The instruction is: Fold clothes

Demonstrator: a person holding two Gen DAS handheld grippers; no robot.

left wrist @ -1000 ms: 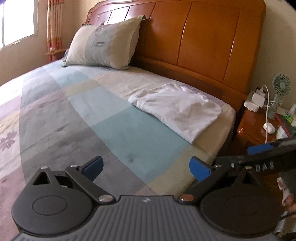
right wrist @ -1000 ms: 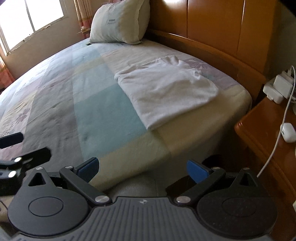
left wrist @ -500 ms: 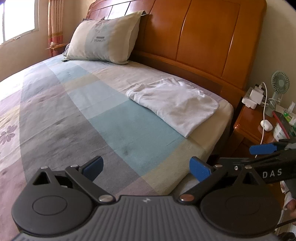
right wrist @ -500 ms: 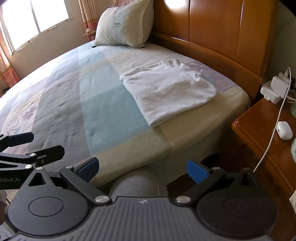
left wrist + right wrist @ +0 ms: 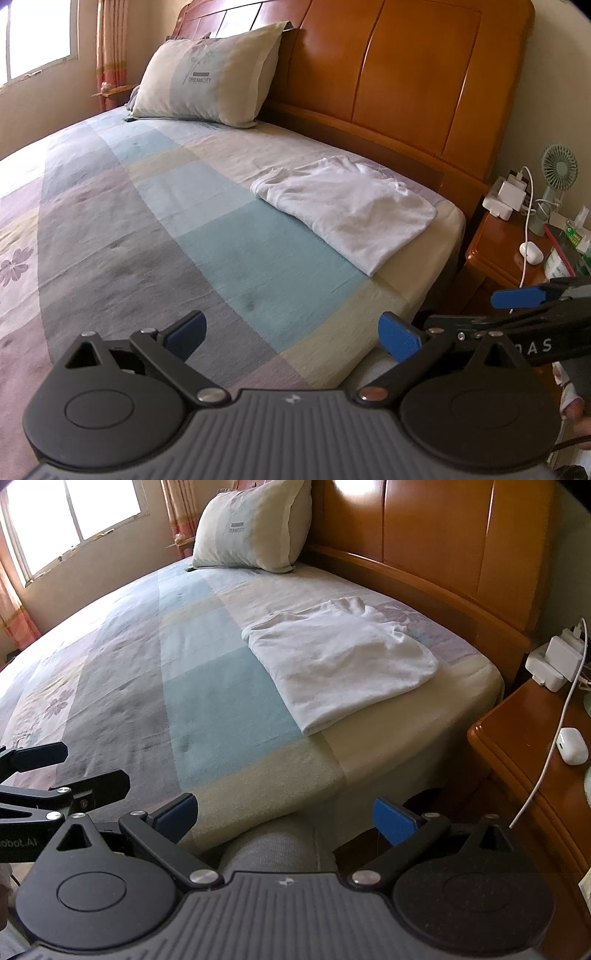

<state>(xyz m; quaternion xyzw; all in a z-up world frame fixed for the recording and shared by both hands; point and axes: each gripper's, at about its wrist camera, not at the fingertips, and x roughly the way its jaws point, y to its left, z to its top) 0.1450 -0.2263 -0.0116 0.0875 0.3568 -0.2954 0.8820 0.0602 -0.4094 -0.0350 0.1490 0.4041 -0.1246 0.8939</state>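
A white garment (image 5: 347, 206) (image 5: 340, 661) lies folded into a neat rectangle on the bed's right side, near the headboard corner. My left gripper (image 5: 291, 332) hangs open over the bed's near edge, well short of the garment, with nothing between its blue pads. My right gripper (image 5: 284, 816) is also open and empty, held off the bed's edge above a grey-trousered knee (image 5: 273, 849). Each gripper shows at the side of the other's view: the right gripper (image 5: 524, 314) and the left gripper (image 5: 48, 779).
The bed sheet (image 5: 240, 251) is striped in blue, grey and cream. A pillow (image 5: 210, 85) leans on the wooden headboard (image 5: 406, 74). A wooden nightstand (image 5: 535, 775) at the right holds chargers, a white cable, an earbud case (image 5: 572, 746) and a small fan (image 5: 557, 170).
Both grippers have drawn back and up from the bed, so the folded garment looks farther away. Both stayed open and empty. The garment has not moved.
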